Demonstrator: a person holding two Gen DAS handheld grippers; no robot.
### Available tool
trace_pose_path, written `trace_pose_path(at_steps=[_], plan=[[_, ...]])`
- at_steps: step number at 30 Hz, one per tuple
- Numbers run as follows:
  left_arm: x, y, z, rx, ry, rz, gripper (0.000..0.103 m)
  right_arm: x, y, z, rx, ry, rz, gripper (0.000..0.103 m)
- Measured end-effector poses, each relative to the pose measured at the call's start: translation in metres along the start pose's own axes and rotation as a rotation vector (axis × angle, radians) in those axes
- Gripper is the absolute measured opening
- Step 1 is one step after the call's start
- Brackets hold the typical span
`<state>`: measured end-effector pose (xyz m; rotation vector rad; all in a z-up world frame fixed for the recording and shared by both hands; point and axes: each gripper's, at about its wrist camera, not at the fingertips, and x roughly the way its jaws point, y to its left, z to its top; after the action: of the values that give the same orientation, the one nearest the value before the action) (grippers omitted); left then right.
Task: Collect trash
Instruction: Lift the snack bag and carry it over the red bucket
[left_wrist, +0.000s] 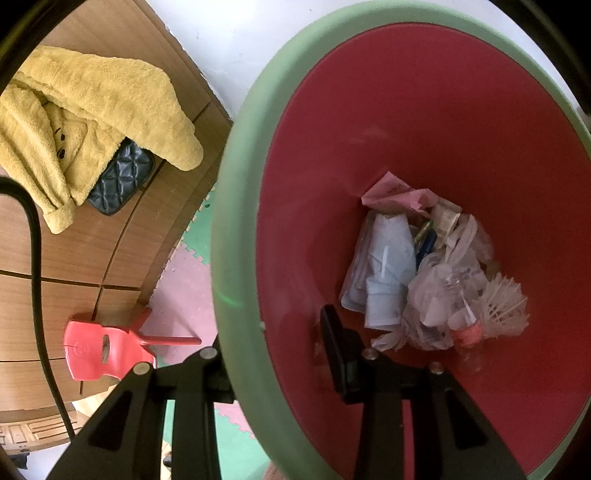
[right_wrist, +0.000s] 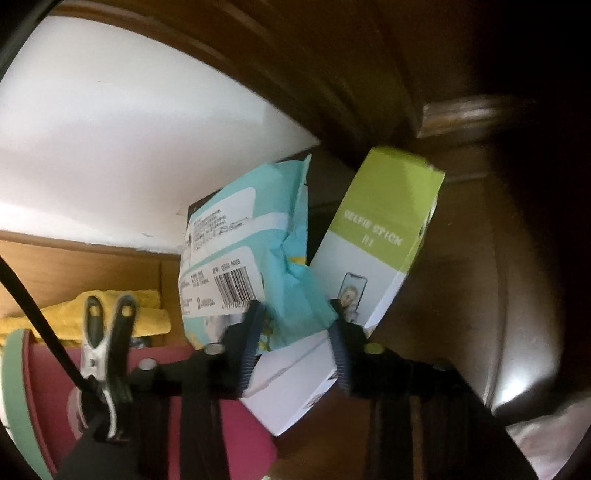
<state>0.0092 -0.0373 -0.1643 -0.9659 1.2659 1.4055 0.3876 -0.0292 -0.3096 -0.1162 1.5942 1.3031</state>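
Left gripper (left_wrist: 280, 354): jaws closed across the green rim of the trash bin (left_wrist: 240, 206), one finger outside the wall, one inside against the red interior. Judged purpose: holding the bin steady and open-side up as the receiving container. Beyond the inner finger, at the bin's bottom, lies collected trash (left_wrist: 428, 273): crumpled paper, plastic film, a small bottle, pale sticks.

Right gripper (right_wrist: 293, 343): jaws gripping a light-blue wipes packet (right_wrist: 255, 254), pinched at its lower crumpled end so that most of it stands up and away from the fingers. A green-and-white selfie stick box (right_wrist: 384, 236) sits just beside the right-hand finger, its lower white part running under and between the fingers; whether it is pinched too I cannot tell. Judged step: packet picked up, not yet dropped.

Edges and room: bin rim and red wall show at lower left of the right jaws, near. Dark wooden furniture (right_wrist: 461, 122) crowds the upper right; the left side is open. A metal clip (right_wrist: 107, 332) rides on the cable beside the left finger. Bin mouth is wide.
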Motion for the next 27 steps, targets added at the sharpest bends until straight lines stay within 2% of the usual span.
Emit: trace_pose_path(at_steps=[7,17,20,27], plan=[[0.000,0.000,0.000,-0.003,-0.001,-0.003,0.037,-0.029,0.029,-0.013,-0.217,-0.089,-0.061,0.012],[-0.002,0.001,0.002,-0.014,-0.009,-0.018,0.037,-0.105,0.094,-0.031,-0.523,-0.264,-0.120,0.008],[-0.002,0.002,0.002,-0.017,-0.010,-0.022,0.037,-0.132,0.097,-0.034,-0.577,-0.286,-0.113,0.007],[-0.002,0.002,0.002,-0.019,-0.012,-0.026,0.037,-0.148,0.140,-0.049,-0.637,-0.348,-0.076,0.007]])
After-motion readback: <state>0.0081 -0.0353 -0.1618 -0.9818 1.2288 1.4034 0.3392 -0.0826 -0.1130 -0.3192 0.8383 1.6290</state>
